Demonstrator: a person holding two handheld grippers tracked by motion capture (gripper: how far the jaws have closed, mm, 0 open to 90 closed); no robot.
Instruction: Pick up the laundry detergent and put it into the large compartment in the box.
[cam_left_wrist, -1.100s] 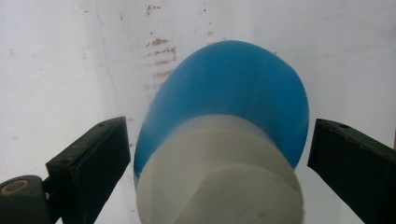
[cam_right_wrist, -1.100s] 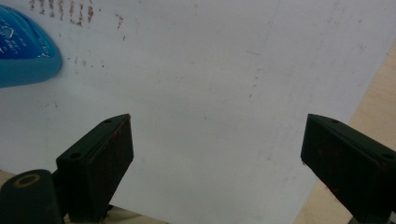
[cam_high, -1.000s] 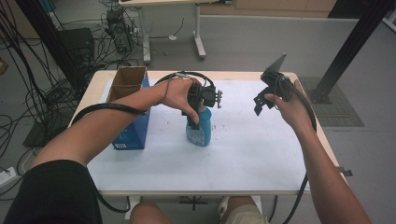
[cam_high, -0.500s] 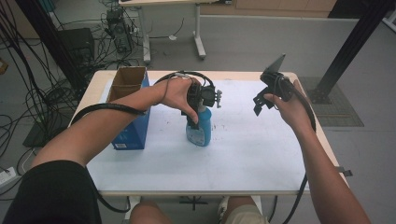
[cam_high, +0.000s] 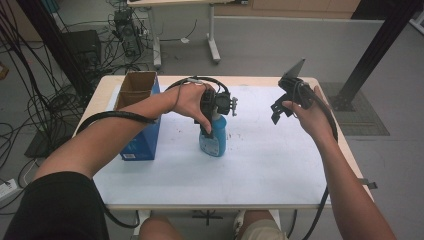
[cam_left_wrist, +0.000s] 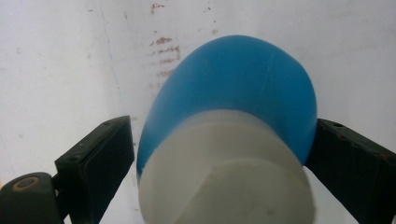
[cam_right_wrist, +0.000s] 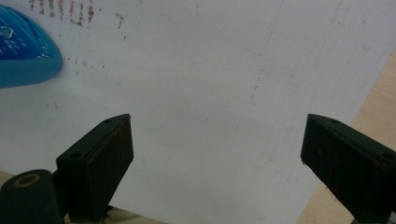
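White sheeting covers the table (cam_high: 280, 165) you work at, with cables and a second desk on the grey floor behind it.

The blue bottle (cam_high: 213, 137) stands upright near the middle of that sheet, base down, white cap (cam_left_wrist: 224, 172) up. Its long axis runs vertical; the left gripper view looks straight down along it, cap nearest the lens and the blue shoulder below.

Your left gripper (cam_high: 212, 120) is lowered over the bottle from above. Its jaws have just been closing and the bottle's neck and cap sit between them. The far pad lies against or just beside the blue shoulder; the near pad stands a sliver clear of it, so I judge the grip not yet made.

Your right gripper (cam_high: 282, 107) is held up over the far right of the table, well apart from the bottle, jaws wide and empty.

A blue carton (cam_high: 142, 122) with its flaps open stands near the bottle, at the table's left edge.

Progress, as I judge it: approach done and the bottle straddled; the clamp, the lift and any placing remain.
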